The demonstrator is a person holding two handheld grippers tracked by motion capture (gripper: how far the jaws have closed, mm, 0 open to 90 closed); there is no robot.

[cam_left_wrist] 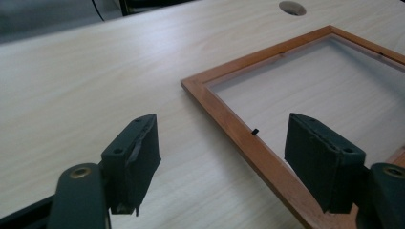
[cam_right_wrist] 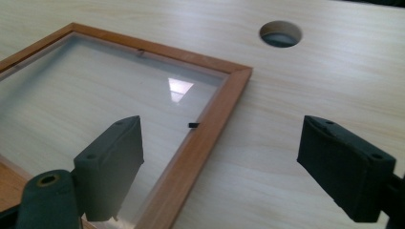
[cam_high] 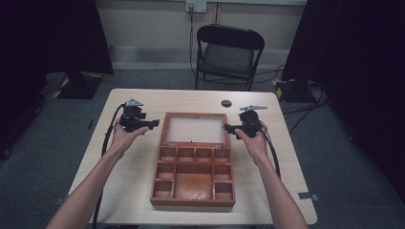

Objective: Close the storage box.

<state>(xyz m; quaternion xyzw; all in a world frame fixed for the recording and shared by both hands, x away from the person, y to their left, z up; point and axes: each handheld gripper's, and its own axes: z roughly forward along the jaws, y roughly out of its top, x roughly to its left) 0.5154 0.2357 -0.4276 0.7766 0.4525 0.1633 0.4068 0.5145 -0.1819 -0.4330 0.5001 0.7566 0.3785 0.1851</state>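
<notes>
Wooden box [cam_high: 193,164] lay open on table [cam_high: 133,181], glazed lid [cam_high: 195,130] flat between left gripper [cam_high: 154,124] and right gripper [cam_high: 229,128], left gripper view had lid frame [cam_left_wrist: 248,143] ahead between parted, empty jaws, right gripper view likewise, jaws released, cable hole [cam_right_wrist: 281,33] beyond.

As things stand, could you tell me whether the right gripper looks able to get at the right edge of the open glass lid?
Probably yes: the right gripper hovers beside the lid with its jaws open, the lid's right frame edge lies between them, and nothing stands in the way.

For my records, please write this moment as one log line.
box: open | lid: flat on table | left gripper: open, beside lid | right gripper: open, beside lid
</notes>
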